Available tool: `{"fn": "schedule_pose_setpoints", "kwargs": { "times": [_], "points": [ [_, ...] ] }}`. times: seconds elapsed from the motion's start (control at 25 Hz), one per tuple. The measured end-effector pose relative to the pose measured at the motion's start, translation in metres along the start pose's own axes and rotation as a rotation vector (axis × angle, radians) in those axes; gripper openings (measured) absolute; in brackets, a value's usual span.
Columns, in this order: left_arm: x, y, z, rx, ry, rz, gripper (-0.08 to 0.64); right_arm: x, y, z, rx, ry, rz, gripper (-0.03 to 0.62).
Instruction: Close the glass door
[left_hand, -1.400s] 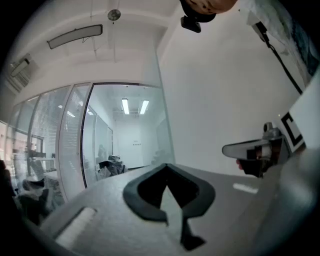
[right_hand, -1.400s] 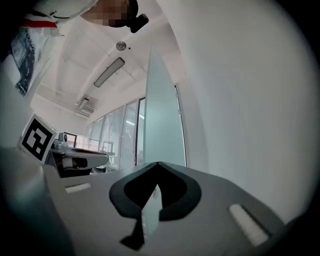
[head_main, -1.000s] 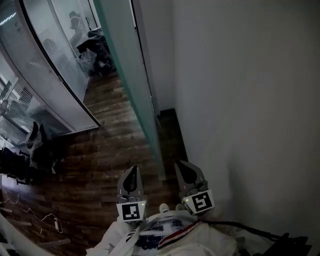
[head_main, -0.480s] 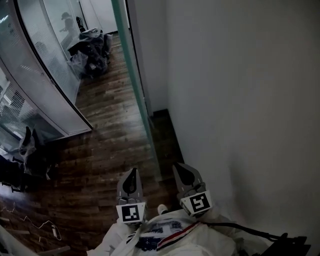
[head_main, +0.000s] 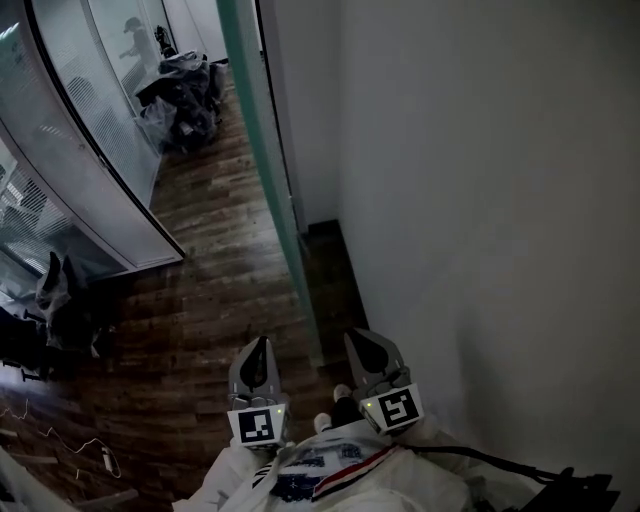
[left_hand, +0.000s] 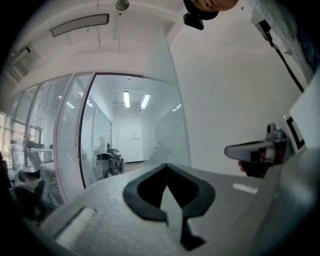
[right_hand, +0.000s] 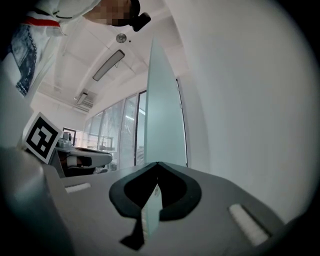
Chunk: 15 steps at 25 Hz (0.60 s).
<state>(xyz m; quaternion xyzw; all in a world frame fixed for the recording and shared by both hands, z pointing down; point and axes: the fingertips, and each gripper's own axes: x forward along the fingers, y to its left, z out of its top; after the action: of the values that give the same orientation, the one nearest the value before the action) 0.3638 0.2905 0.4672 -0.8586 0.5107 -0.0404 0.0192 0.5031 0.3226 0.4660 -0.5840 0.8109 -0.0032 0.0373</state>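
In the head view, the tall frosted green-tinted glass door is standing upright and open. Its thin near edge is facing the person, and its bottom edge is running away across the dark wooden plank floor, just beside the plain white wall. The grey left claw and the grey right claw are sitting side by side, close to the person's white-sleeved body. Both are pointing forward, one on either side of the door's near edge and apart from it.

In the left gripper view, the left claw is pointing level, with its tips pressed together and nothing between them. The glass door is rising ahead as a pale pane against the wall. The right claw is showing at the right, level with the left one.

In the right gripper view, the right claw is also pinched closed and empty. It is aiming level at the door, whose long axis is running straight up towards the ceiling. The left claw is showing at the left.
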Motion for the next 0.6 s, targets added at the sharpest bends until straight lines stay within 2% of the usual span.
{"fn": "schedule_pose_setpoints", "kwargs": {
  "times": [0.12, 0.24, 0.4, 0.52, 0.6],
  "points": [
    [0.031, 0.007, 0.003, 0.024, 0.002, 0.028, 0.002, 0.03, -0.02, 0.003, 0.019, -0.003, 0.045, 0.005],
    [0.053, 0.017, 0.013, 0.041, -0.036, 0.066, 0.002, 0.052, -0.033, 0.008, 0.033, -0.013, 0.081, 0.005],
    [0.05, 0.021, 0.014, 0.039, -0.028, 0.088, 0.002, 0.058, -0.031, 0.014, 0.03, -0.013, 0.137, 0.005],
    [0.052, 0.021, 0.013, 0.036, -0.04, 0.096, 0.002, 0.058, -0.037, 0.012, 0.029, -0.006, 0.135, 0.005],
    [0.055, 0.017, 0.016, 0.034, -0.012, 0.078, 0.002, 0.058, -0.039, 0.01, 0.034, 0.0, 0.127, 0.005]
  ]
}}
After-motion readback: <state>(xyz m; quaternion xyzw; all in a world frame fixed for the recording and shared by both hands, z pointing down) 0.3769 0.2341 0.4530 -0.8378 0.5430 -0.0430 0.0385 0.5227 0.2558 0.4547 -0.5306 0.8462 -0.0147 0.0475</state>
